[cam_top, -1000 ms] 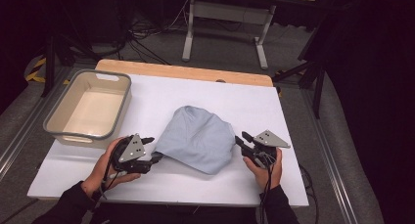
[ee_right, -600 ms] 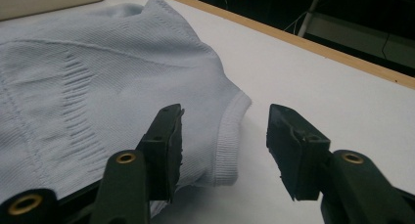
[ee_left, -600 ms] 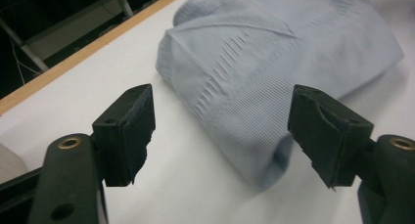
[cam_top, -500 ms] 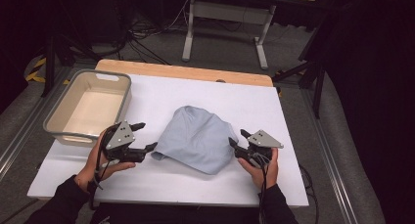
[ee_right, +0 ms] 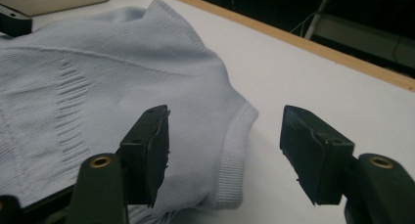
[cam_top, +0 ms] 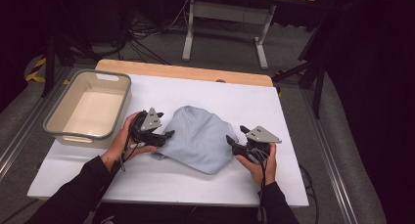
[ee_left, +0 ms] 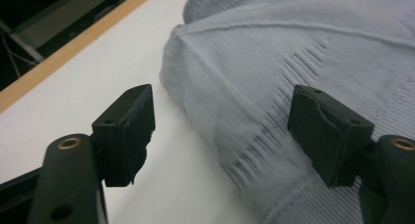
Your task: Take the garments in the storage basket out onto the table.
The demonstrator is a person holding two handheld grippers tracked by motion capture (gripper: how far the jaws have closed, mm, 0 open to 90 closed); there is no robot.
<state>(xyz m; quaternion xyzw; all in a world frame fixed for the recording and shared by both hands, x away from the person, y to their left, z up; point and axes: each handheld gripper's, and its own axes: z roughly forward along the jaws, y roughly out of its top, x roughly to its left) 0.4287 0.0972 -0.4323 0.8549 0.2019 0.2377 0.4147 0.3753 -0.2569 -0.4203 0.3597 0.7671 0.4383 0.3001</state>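
Both grippers stand at the two sides of a light blue knitted sweater (cam_top: 198,138), which lies folded on the white table (cam_top: 244,97). Its long axis runs slanted, from the end nearer the beige plastic tub (cam_top: 90,109) down toward the person's right hand. The ribbed hem (ee_right: 234,150) is at that right end.

At the sweater's left edge, the left gripper (cam_top: 164,135) points toward the cloth. Its jaws have just been opening and they are now apart, released; in the left gripper view one pad (ee_left: 128,131) is over the bare table and the other over the knit, so the folded edge lies between them without being pressed.

At the sweater's right corner, the right gripper (cam_top: 235,140) also points inward. Its jaws have just been opening too, and they hold nothing; in the right gripper view the hem lies between them, and the pads do not press it.

Beyond the sweater, white table is free up to the wooden edge (cam_top: 186,71). The tub stands left of the sweater, close behind the left gripper. To the right of the sweater the table is bare until its edge.
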